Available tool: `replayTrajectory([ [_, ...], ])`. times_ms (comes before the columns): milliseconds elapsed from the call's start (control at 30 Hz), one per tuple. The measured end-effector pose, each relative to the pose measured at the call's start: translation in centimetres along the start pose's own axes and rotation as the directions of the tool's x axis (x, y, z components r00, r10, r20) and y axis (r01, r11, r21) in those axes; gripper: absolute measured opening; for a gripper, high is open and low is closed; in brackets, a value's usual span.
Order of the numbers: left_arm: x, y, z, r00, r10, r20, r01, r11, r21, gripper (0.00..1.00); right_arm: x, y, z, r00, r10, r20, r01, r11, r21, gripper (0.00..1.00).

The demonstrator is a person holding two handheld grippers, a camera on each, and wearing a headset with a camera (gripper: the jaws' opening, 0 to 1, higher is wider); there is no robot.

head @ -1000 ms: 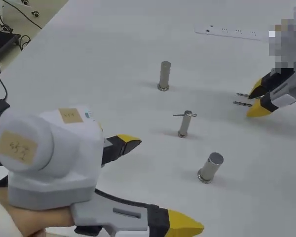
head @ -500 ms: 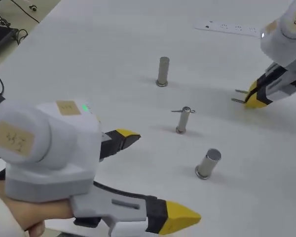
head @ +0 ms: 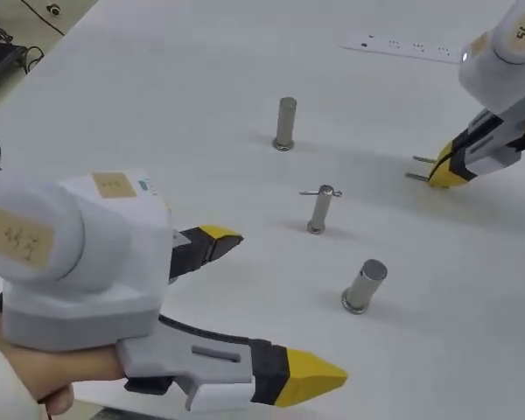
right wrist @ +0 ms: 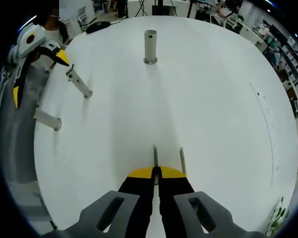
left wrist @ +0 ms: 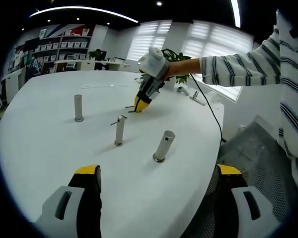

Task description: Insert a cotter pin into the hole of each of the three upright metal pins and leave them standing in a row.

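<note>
our right hand-held gripper [right wrist: 156, 172] is clenched on a cotter pin [right wrist: 155, 156] lying on the white worktop [head: 157, 105], with a second cotter pin [right wrist: 182, 158] just beside it. our left hand-held gripper [head: 271, 308] is released, jaws wide, near three upright metal pins [head: 285, 122]; the middle pin [head: 320, 208] carries a crosswise pin [head: 311, 192].

On the table [head: 157, 105], relative to the middle pin [head: 318, 210]: far pin [head: 285, 123] behind it slightly left, near pin [head: 364, 285] before it rightward, left gripper [head: 284, 306] before-left, right gripper [head: 439, 173] well right, a cotter pin [right wrist: 155, 157] at its tips, second cotter pin [right wrist: 182, 159] just beside.
</note>
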State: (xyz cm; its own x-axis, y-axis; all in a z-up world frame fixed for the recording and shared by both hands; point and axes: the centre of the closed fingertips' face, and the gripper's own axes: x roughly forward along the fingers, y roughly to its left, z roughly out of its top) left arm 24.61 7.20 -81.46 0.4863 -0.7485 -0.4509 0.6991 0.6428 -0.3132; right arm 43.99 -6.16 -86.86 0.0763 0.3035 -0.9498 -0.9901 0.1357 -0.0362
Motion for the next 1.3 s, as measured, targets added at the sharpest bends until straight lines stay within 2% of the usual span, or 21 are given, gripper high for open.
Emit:
replayTrajectory([
  [167, -0.1, 0.0, 0.1, 1.0000, 0.004, 0.003, -0.004, 1.000, 0.000, 0.94, 0.0, 0.1, 0.0, 0.9987, -0.030, -0.041, 0.027, 0.998, -0.064, 0.02],
  [400, -0.5, 0.1, 0.5, 0.9998, 0.013, 0.015, -0.013, 1.000, 0.004, 0.94, -0.1, 0.0, -0.2, 0.9959, -0.053, -0.073, 0.046, 0.994, -0.095, 0.02],
  [700, -0.9, 0.3, 1.0, 0.9994, 0.023, 0.028, -0.023, 1.000, 0.010, 0.93, -1.7, 0.3, 0.2, 0.9956, -0.082, -0.045, 0.077, 0.992, -0.104, 0.02],
  [833, -1.1, 0.3, 1.3, 0.9992, 0.025, 0.031, -0.026, 1.000, 0.018, 0.93, -2.6, 0.6, 0.5, 0.9954, -0.095, -0.012, 0.094, 0.992, -0.090, 0.02],
  [1300, -1.1, 0.3, 3.0, 0.9985, 0.010, 0.053, -0.010, 1.000, 0.011, 0.91, -5.7, 2.5, 0.8, 0.9856, -0.149, 0.080, 0.155, 0.985, -0.080, 0.02],
])
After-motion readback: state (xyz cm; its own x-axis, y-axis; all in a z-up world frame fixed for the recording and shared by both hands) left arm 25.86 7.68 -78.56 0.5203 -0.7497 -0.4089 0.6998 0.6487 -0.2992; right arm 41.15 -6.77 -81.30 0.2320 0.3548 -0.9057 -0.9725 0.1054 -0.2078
